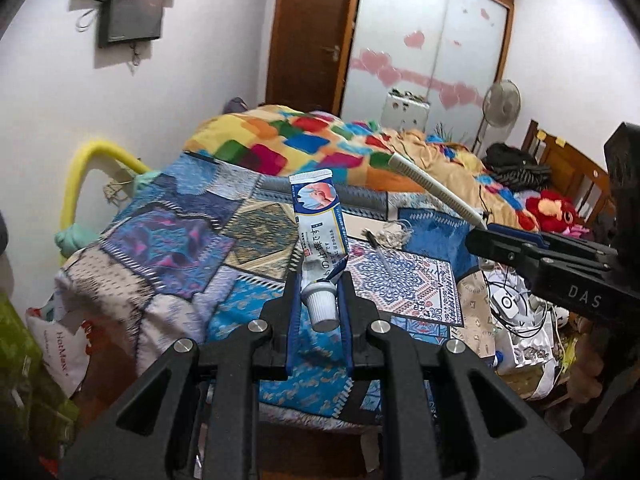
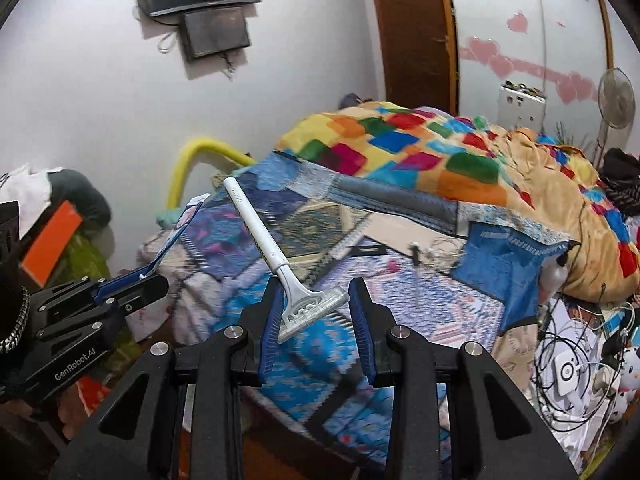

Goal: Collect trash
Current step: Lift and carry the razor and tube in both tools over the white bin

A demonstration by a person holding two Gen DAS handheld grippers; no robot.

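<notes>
Holding one piece of trash in each hand, the person has both pickups done and nothing yet dropped off; no bin or bag shows in either view, so the disposal step looks to be what remains. The left tongs point(image 1: 318, 280) are closed on a squeezed toothpaste tube point(image 1: 320, 232), pinching it at the crumpled shoulder just above the ribbed white cap, which points back toward the camera while the flat crimped tail stands up. The tube is soft laminate, creased and flattened, printed in white and blue with a pinkish picture near the tail. The right tongs point(image 2: 316, 300) grip a disposable razor point(image 2: 276, 256) by its head: the wide, translucent grey blade cartridge sits crosswise between the blue ribbed pads, one end against the left pad, the other close to the right pad, though contact there I cannot tell for sure. Its slim white plastic handle juts up and away to the left, rigid and smooth.

Both items hang in the air above the bed point(image 1: 168, 248), clear of its cover, a patchwork of woven-looking blue, purple and beige panels. Behind lies a rumpled plush blanket point(image 1: 280, 140) in bright colour blocks. A pen-like stick point(image 1: 380, 256) and a small tangle of thin wire point(image 1: 394, 232) lie on the cover and may be further trash, as I judge it. Cables and clutter crowd the bed's right edge.
</notes>
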